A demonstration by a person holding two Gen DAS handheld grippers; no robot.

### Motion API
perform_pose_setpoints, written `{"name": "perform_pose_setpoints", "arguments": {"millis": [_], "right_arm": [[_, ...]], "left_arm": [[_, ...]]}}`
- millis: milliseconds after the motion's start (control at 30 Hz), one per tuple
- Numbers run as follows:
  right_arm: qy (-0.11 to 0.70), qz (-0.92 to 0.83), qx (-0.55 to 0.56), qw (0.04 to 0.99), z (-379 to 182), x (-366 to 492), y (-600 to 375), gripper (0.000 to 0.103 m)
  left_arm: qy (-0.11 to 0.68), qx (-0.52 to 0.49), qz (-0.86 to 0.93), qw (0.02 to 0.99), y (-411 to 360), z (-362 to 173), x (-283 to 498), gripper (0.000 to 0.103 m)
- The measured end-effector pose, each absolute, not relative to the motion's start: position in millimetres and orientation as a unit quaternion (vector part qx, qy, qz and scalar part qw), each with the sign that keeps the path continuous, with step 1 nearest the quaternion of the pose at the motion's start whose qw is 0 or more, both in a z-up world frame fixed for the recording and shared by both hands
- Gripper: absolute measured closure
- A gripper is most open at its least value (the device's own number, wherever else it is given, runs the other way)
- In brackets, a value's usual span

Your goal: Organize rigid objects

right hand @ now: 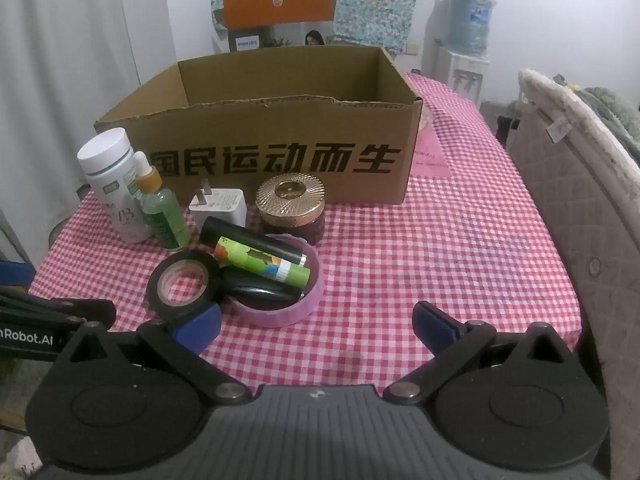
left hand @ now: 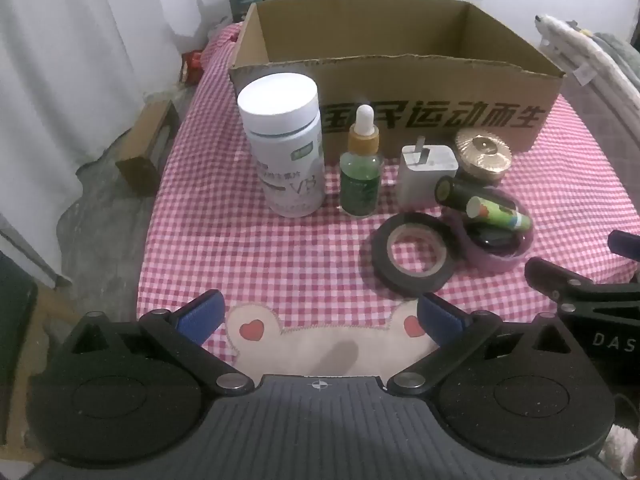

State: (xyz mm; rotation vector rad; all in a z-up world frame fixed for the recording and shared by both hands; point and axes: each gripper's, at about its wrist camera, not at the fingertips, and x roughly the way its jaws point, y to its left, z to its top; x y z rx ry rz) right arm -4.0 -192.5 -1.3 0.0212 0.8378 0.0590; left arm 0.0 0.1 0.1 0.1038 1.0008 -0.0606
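Cardboard box point(right hand: 280, 156) sits at the back of the bench with the clutter in front; black tape roll point(right hand: 184, 284) lies just ahead-left of the right gripper point(right hand: 316, 324), further ahead-right of the left gripper point(left hand: 318, 316), both jaws released, empty.
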Motion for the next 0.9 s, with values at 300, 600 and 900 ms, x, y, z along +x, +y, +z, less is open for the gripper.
{"name": "perform_pose_setpoints", "arguments": {"millis": [300, 600, 900], "right_arm": [[0.406, 0.029, 0.007, 0.914, -0.9, -3.7, -194.3, 0.000], [0.398, 0.025, 0.000, 0.917, 2.3, -4.2, -193.6, 0.000], [0.396, 0.022, 0.006, 0.918, 3.2, -5.2, -196.0, 0.000]], "left_arm": [[0.476, 0.041, -0.028, 0.878, -1.0, -1.6, -4.8, 0.000], [0.479, 0.036, -0.036, 0.876, -3.6, 0.6, -0.6, 0.000], [0.479, 0.034, -0.035, 0.876, -3.1, 0.4, 0.0, 0.000]]}}
